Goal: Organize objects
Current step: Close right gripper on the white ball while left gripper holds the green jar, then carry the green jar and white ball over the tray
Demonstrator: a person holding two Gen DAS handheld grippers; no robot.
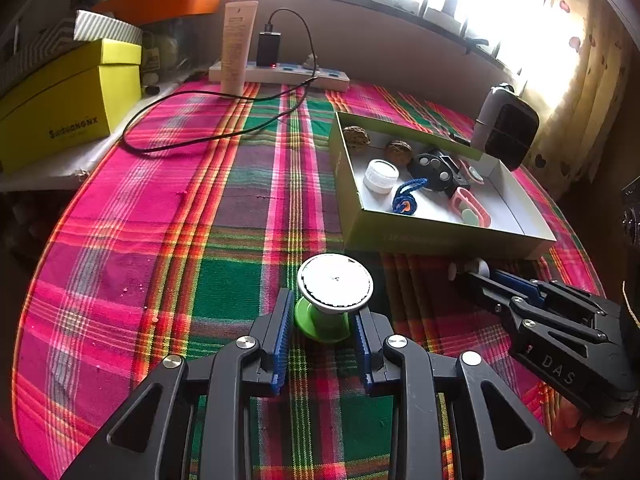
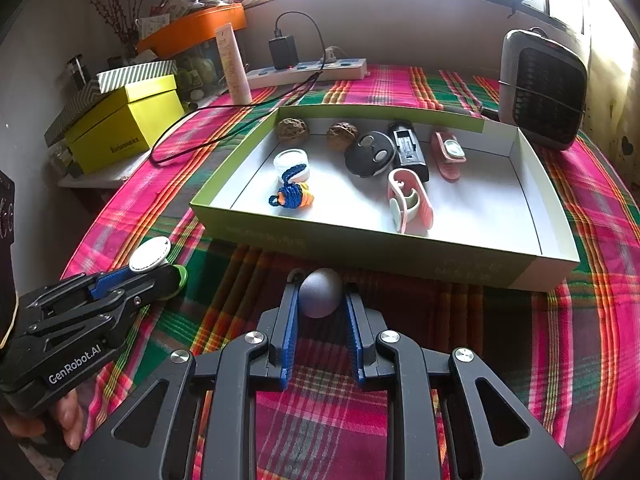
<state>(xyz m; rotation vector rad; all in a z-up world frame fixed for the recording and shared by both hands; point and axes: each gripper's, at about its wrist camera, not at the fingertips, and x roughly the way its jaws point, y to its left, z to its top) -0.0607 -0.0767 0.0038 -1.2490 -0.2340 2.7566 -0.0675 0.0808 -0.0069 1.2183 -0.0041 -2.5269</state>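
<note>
My left gripper point(image 1: 324, 308) is shut on a small spool point(image 1: 334, 284) with a white disc top and a green base, low over the plaid tablecloth. In the right wrist view the same spool point(image 2: 150, 254) shows at the left gripper's point(image 2: 160, 272) tips. My right gripper point(image 2: 322, 286) is shut on a grey egg-shaped ball point(image 2: 320, 292), just in front of the shallow green-sided box point(image 2: 360, 244). From the left wrist view the right gripper point(image 1: 468, 276) lies below that box point(image 1: 440, 236). The box holds two walnuts, a white cap, a blue cord, black pieces and pink clips.
A power strip point(image 1: 280, 74) with a black charger and a looping cable point(image 1: 180, 146) lies at the table's back, beside an upright cream tube point(image 1: 236, 48). Yellow boxes point(image 1: 68, 104) stand off the left edge. A small grey heater point(image 2: 542, 88) sits at the back right.
</note>
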